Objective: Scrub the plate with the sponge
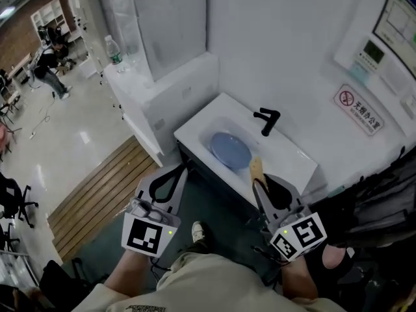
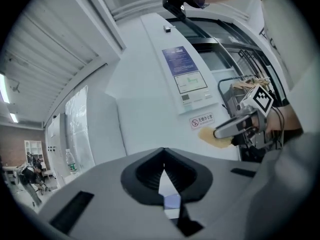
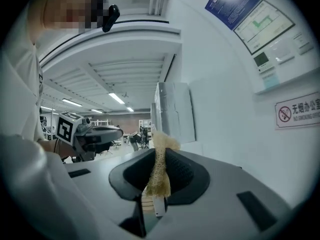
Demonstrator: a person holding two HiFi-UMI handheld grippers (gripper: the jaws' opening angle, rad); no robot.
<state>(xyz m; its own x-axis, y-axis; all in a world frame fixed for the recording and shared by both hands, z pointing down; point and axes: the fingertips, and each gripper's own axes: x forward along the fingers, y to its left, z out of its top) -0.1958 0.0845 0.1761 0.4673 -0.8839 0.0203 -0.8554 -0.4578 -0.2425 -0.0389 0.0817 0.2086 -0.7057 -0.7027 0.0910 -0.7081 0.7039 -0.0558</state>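
Observation:
A round blue plate lies in the white sink, in front of a black faucet. Both grippers are held level, short of the sink's near edge. My left gripper is shut with nothing between its jaws. My right gripper is shut on a yellow sponge, which sticks up from the jaws in the right gripper view. The left gripper view shows the right gripper and the sponge off to the right.
A white cabinet with a water bottle stands left of the sink. A wooden slatted platform lies on the floor at lower left. A no-smoking sign hangs on the wall. Dark equipment stands at right.

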